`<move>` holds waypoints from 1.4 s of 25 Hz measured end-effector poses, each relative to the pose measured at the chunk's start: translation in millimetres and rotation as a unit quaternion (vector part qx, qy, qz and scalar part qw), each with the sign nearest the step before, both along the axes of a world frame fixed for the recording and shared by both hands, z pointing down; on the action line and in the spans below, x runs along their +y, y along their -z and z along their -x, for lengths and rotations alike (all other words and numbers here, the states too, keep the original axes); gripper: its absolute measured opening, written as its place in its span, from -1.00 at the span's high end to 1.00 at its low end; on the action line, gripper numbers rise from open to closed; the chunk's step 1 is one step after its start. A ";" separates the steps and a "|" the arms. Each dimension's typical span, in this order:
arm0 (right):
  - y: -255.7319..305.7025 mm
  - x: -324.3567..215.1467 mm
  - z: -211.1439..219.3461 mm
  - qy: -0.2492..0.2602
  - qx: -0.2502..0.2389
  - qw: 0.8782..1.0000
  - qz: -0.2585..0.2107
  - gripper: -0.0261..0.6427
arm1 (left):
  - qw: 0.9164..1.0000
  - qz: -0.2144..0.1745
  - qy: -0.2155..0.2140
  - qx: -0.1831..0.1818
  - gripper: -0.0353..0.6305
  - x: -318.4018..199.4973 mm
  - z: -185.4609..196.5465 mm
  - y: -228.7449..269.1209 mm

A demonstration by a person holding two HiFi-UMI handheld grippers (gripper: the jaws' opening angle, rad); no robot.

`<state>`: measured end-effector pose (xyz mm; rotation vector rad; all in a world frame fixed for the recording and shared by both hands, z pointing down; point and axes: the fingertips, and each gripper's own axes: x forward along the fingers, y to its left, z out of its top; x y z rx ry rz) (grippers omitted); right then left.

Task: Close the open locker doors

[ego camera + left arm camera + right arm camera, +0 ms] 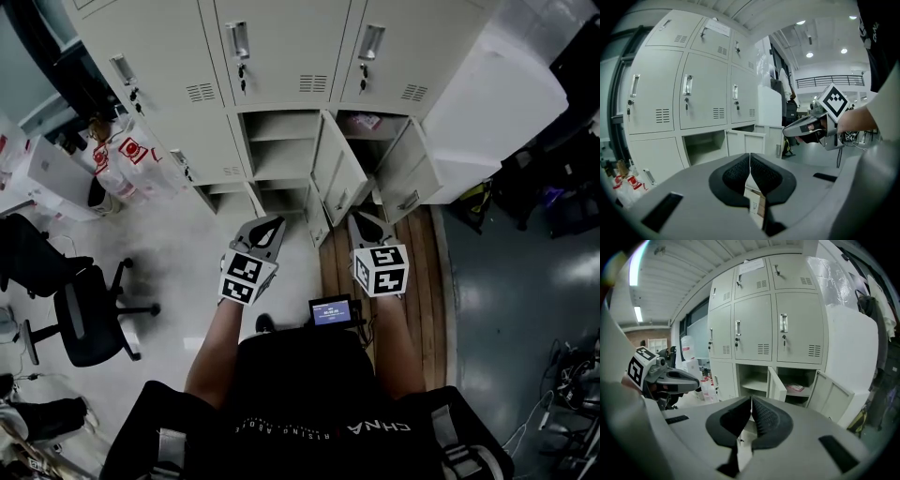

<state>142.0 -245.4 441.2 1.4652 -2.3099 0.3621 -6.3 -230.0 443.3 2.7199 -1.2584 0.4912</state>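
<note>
Left gripper (750, 156): pads pressed flat together, nothing between them. Right gripper (751, 400): the same, pads closed on each other, empty. The two are held out side by side at about one height, apart from each other, pointing at the lockers (281, 56) and slightly down. Neither touches a door

Room to move:
- Pale floor (187, 272) lies open under and left of the left gripper.
- Wooden boards (427, 272) run under the right gripper up to the foot of the lockers.
- Office chair (84, 319) stands well off to the left.
- Bags with red print (131, 155) sit against the lockers' left end.
- A big white block (497, 103) stands tight against the right end.

Lockers: pale grey steel, three columns.
- Upper row: all shut, each door with a handle, a key and vent slots.
- Row below: the left door is shut. The middle door (337, 173) is swung out toward the person, its free edge near the right gripper's tips. The right door (408, 178) hangs wide, angled toward the white block.
- Behind the open doors: the middle compartment is bare with one shelf; the right one holds a pink-and-white packet (796, 388).
- Lowest row: a low left door (251, 199) and a low middle door (317, 225) also stand open, jutting toward the grippers
</note>
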 end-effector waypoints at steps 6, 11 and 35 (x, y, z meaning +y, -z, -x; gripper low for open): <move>-16.0 -10.8 -22.3 -0.011 -0.008 1.000 0.002 0.82 | 1.000 0.016 -0.006 0.012 0.83 2.4 -26.0 -5.0; -24.7 -36.4 -33.6 0.005 -0.016 1.000 0.002 0.82 | 0.999 0.026 -0.025 0.006 0.83 1.1 -52.5 -8.6; -53.4 -109.4 -47.9 0.072 -0.020 0.997 0.020 0.60 | 0.999 0.046 0.014 -0.012 0.83 -18.0 -79.1 -27.7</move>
